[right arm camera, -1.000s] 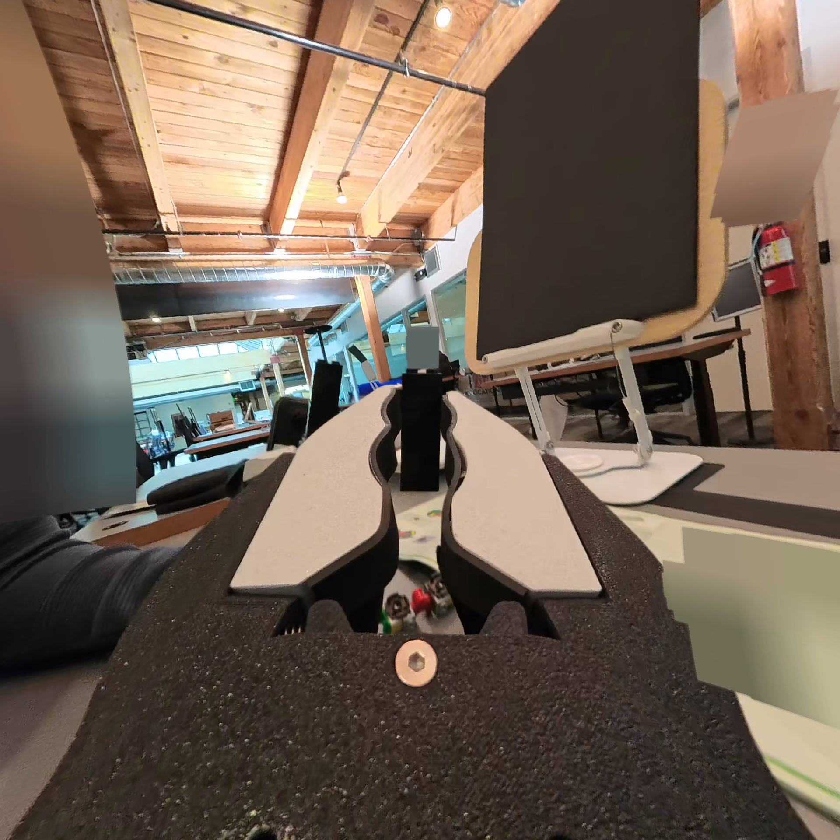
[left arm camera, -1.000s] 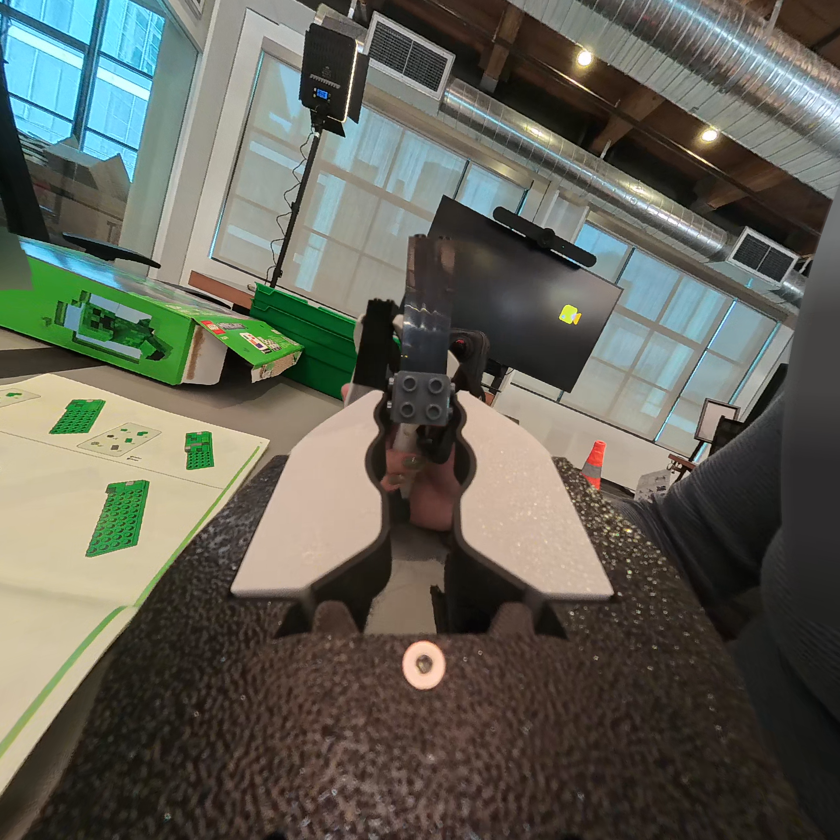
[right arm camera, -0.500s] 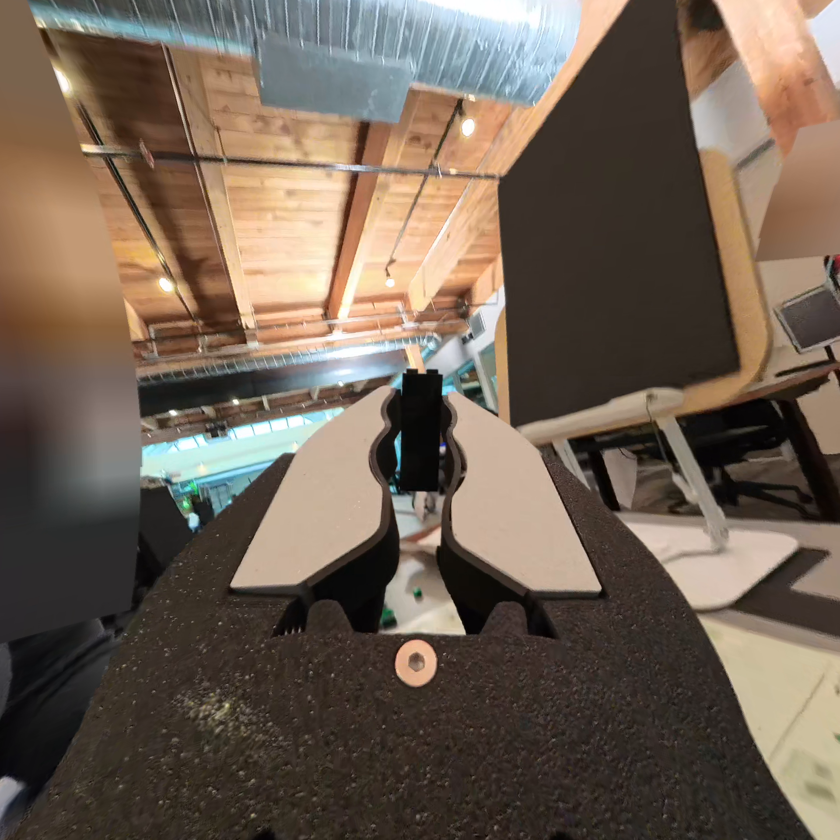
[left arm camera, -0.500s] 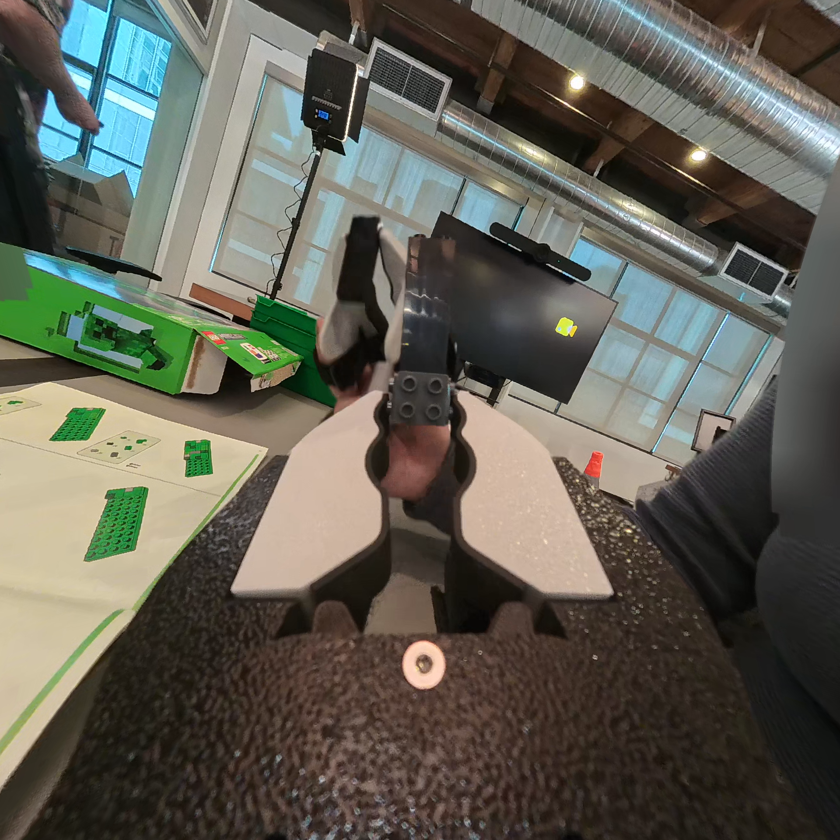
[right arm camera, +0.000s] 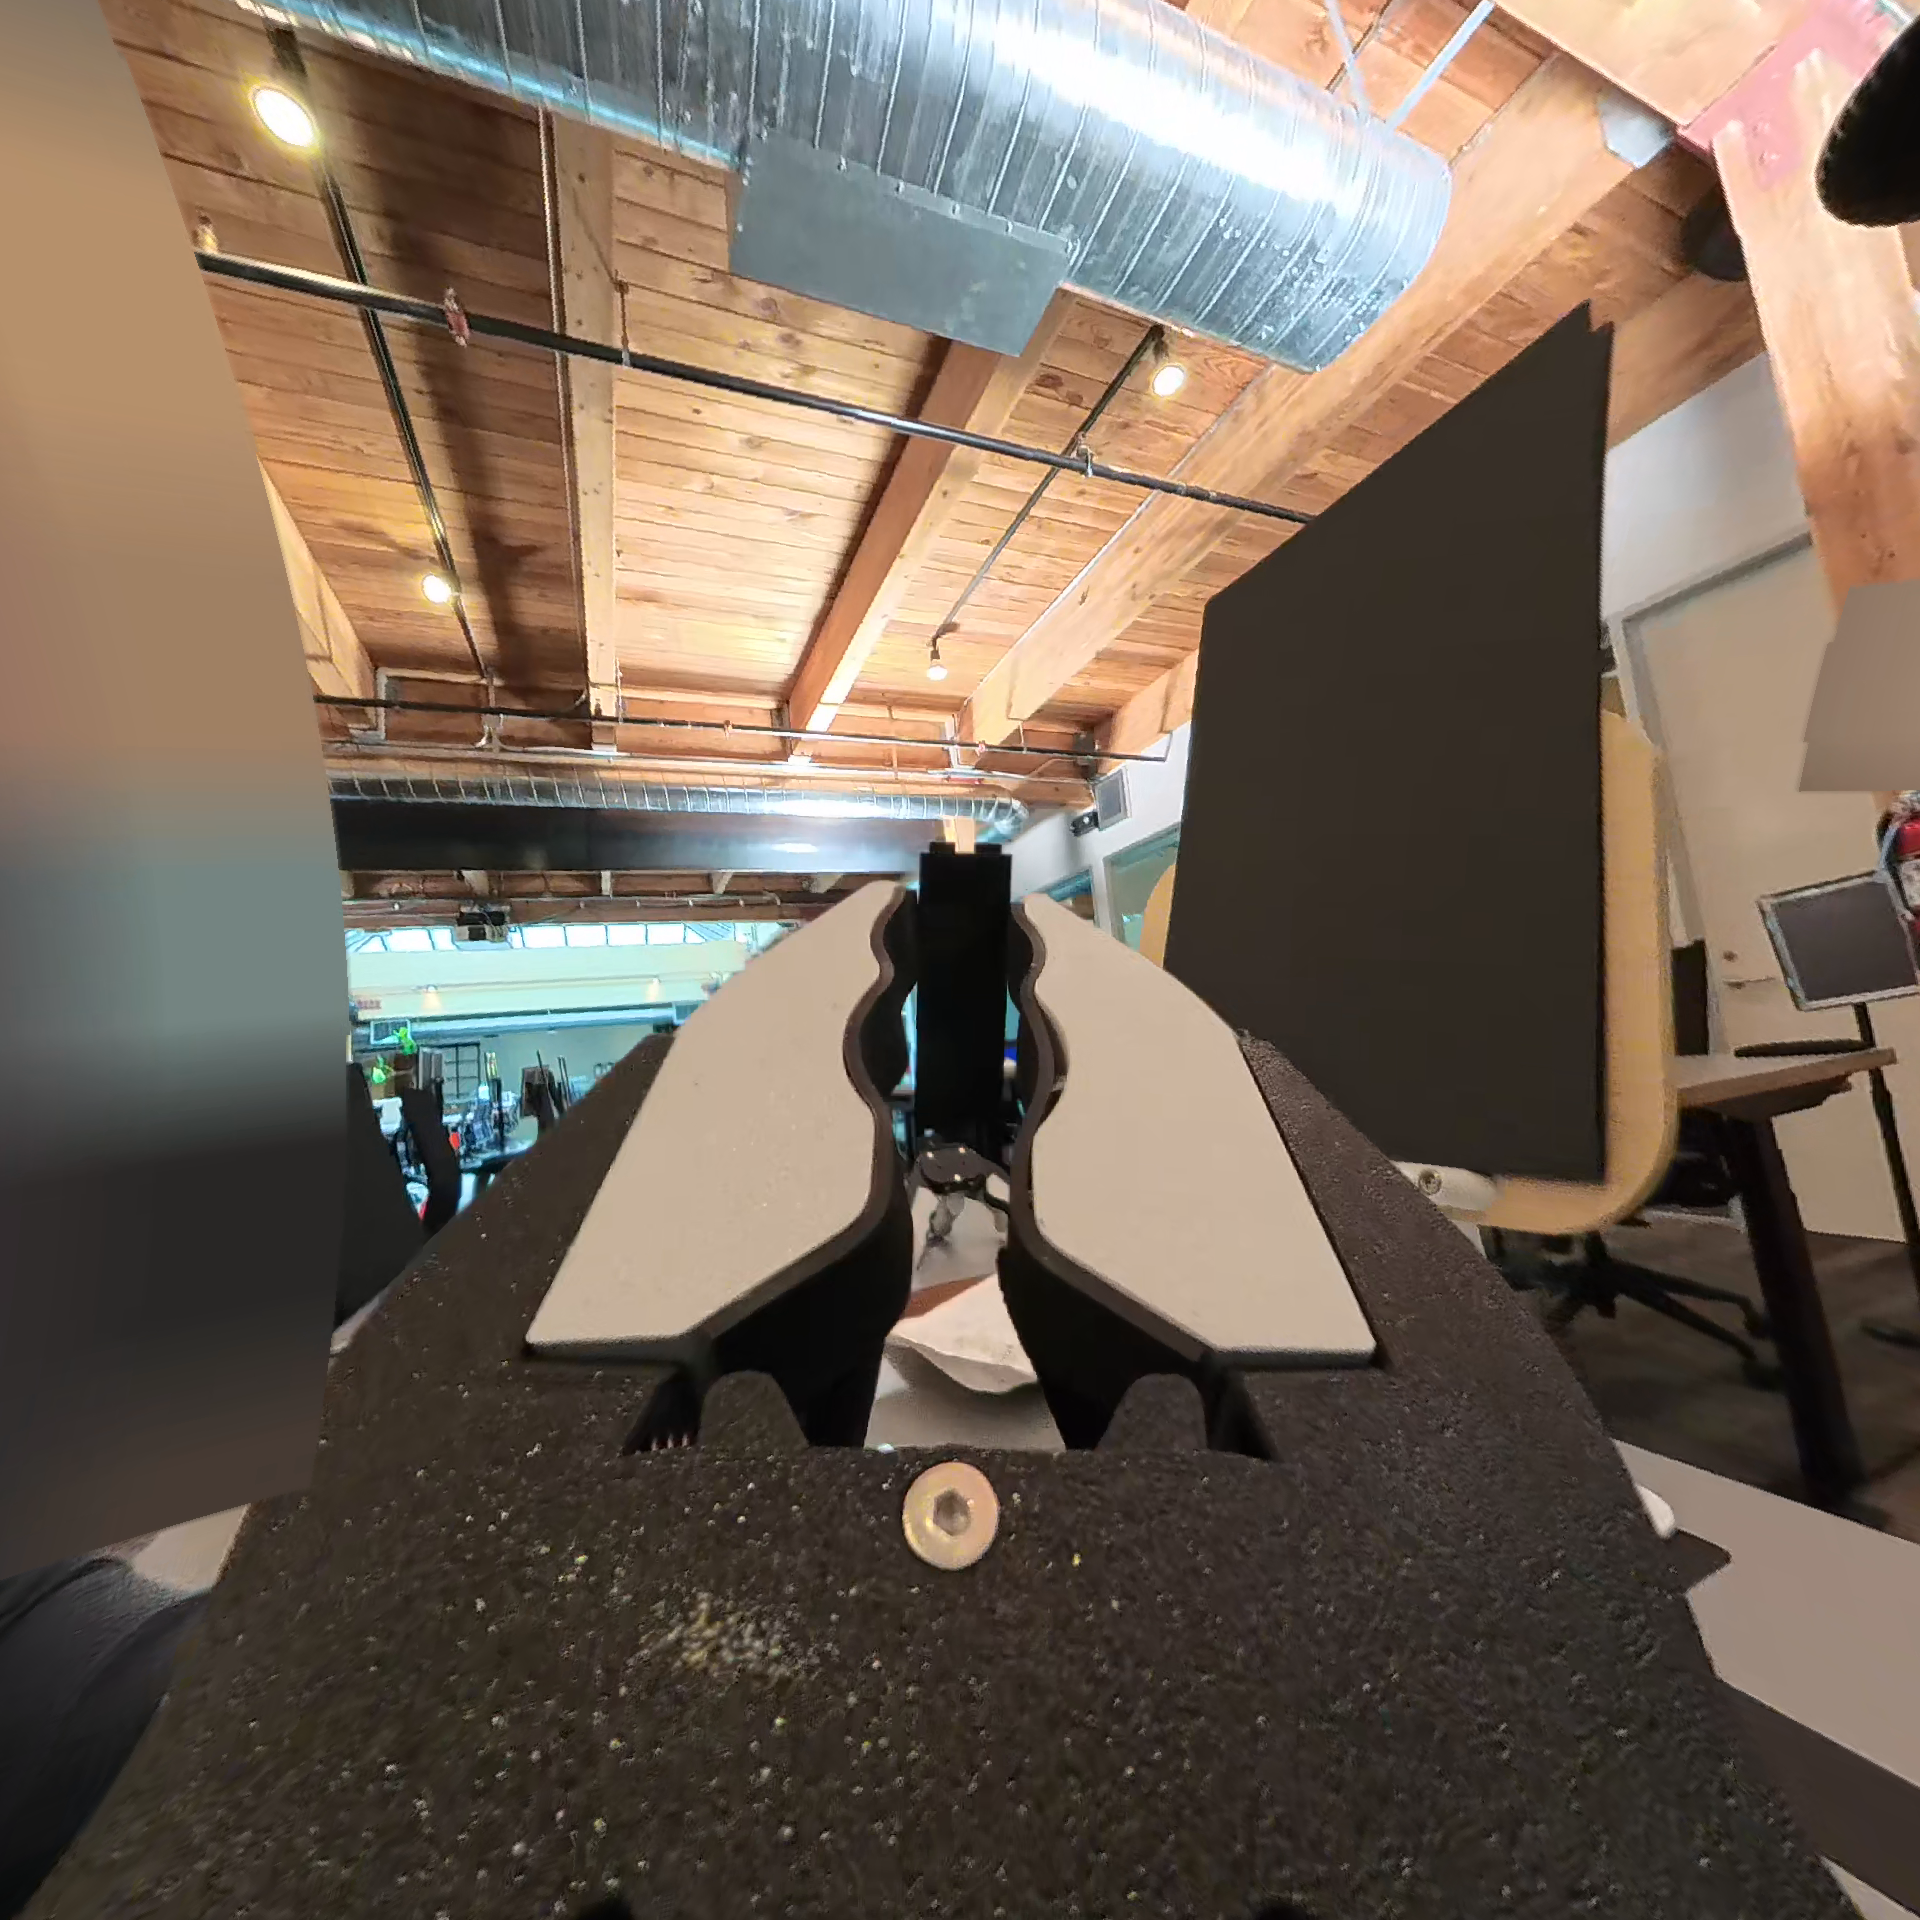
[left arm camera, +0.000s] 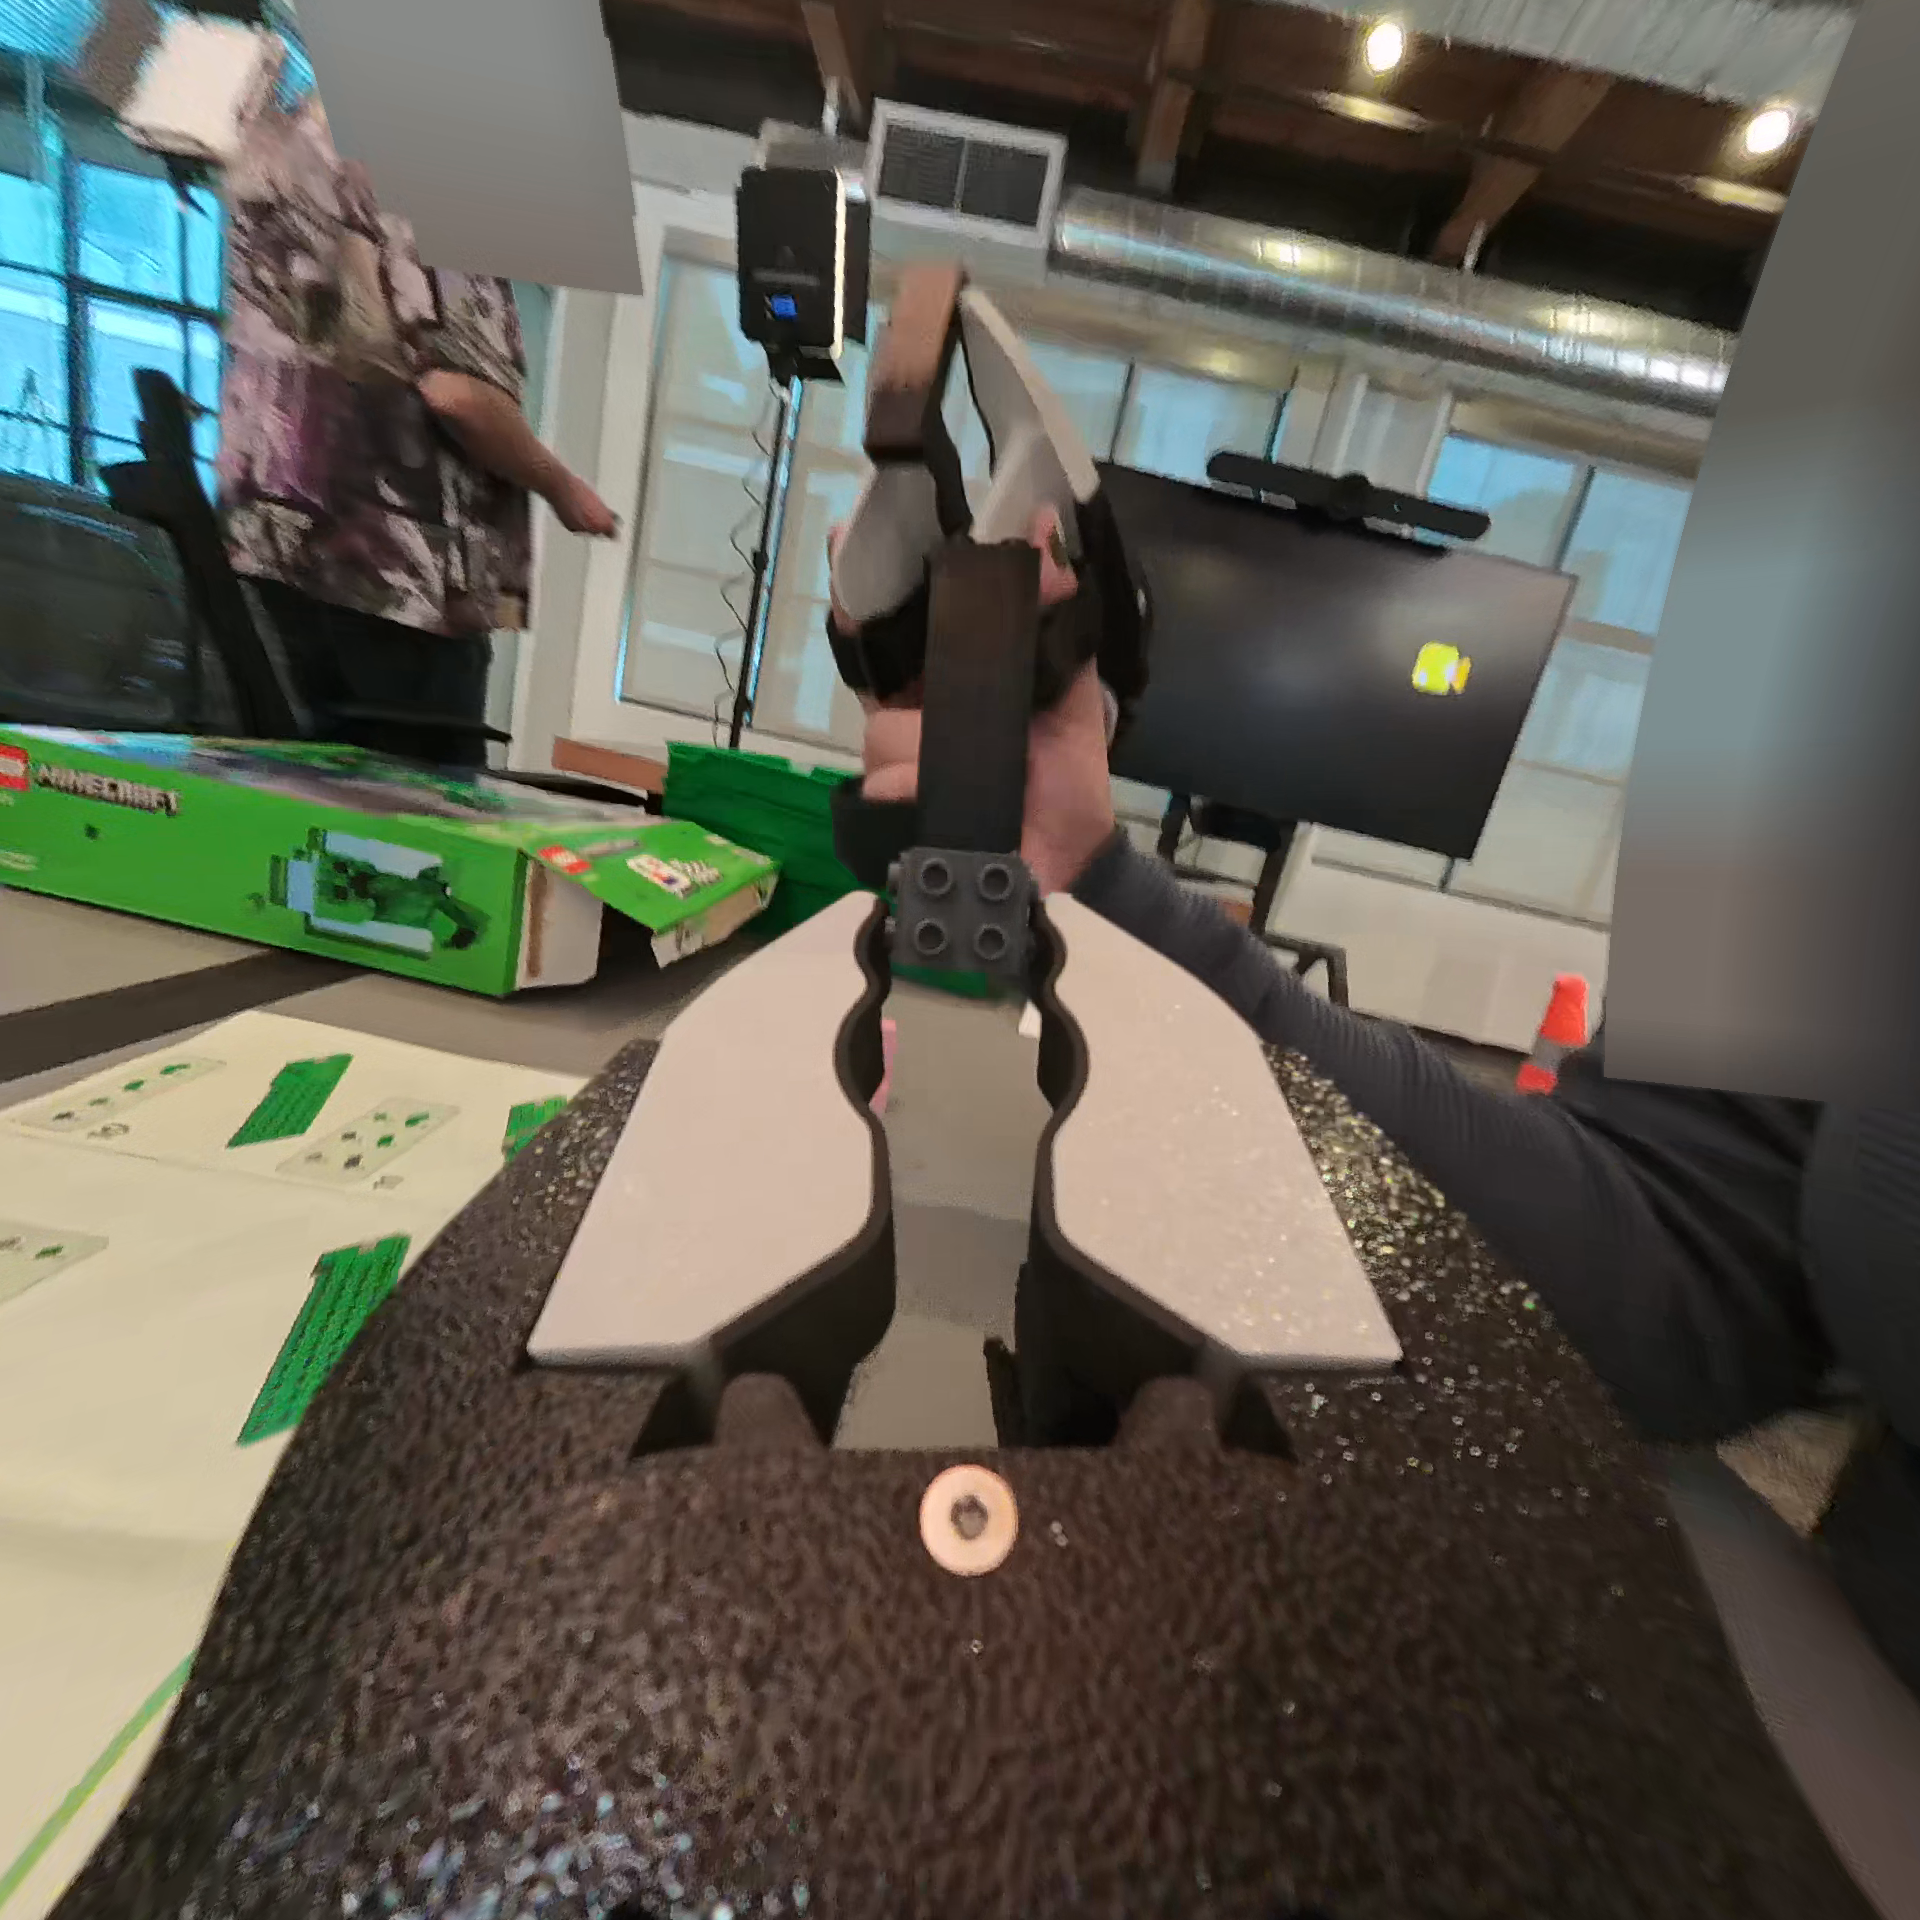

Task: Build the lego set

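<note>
My left gripper [left arm camera: 961, 914] is shut on a dark grey two-by-two brick [left arm camera: 961, 920] with its studs facing the camera, held above the table. A tall black brick column [left arm camera: 977, 686] rises right behind the grey brick; I cannot tell whether they touch. My right gripper [left arm camera: 951, 488] shows beyond it, tilted upward, closed around the column's top. In the right wrist view my right gripper [right arm camera: 961, 914] is shut on that black column [right arm camera: 961, 987] and points toward the ceiling.
A green set box [left arm camera: 312, 873] lies at the back left, with an instruction sheet [left arm camera: 156, 1195] in front of it. A green crate [left arm camera: 769, 821], a black monitor [left arm camera: 1330, 665] and a standing person [left arm camera: 374, 468] are behind. A black board on a stand [right arm camera: 1392, 779] is at the right. Some 15 centimeters of space lies between my two pairs of fingers.
My right gripper has risen and tilted up with the black column, now above the grey brick. The right view has swung toward the ceiling. A person has walked into the left view.
</note>
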Demonstrator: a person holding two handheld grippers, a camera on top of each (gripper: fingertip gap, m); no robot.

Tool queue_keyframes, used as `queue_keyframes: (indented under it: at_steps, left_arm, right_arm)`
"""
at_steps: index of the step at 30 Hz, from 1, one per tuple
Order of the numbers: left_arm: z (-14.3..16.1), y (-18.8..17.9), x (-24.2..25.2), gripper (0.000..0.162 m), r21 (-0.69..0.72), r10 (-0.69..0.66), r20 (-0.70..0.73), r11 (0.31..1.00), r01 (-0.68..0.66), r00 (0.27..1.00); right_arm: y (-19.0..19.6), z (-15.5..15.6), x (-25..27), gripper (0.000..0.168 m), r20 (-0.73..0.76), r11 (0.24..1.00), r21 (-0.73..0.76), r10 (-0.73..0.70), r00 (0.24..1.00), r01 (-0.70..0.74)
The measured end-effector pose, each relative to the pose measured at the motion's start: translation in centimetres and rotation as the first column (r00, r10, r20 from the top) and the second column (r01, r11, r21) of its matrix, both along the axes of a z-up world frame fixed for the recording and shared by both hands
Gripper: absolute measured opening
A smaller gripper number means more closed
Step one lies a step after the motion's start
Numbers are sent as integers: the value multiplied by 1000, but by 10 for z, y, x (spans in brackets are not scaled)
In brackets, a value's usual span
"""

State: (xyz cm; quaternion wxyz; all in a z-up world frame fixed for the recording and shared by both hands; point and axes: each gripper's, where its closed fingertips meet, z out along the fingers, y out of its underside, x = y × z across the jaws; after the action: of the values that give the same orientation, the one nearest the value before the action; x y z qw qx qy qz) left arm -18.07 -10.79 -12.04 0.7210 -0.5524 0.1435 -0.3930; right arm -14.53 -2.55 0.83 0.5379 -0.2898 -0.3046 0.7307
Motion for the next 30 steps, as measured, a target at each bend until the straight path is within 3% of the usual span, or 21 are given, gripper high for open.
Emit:
queue_keyframes:
  at_steps: [8, 13, 18, 30]
  left_arm:
    - [19, 53, 17, 25, 31, 63, 121, 997, -67, 991]
    - [19, 70, 17, 25, 14, 32, 181, 999, -35, 983]
    - [7, 61, 10, 25, -28, 14, 117, 1000, -10, 993]
    - [15, 55, 16, 25, -18, -59, 231, 998, 65, 971]
  right_arm:
    - [13, -41, 22, 16, -11, 997, -75, 21, 1000, -22]
    - [21, -79, 23, 16, -5, 980, -185, 74, 997, -74]
    - [20, -83, 11, 16, 27, 979, -180, 104, 994, -97]
    - [12, -84, -1, 16, 61, 979, -161, 140, 988, -129]
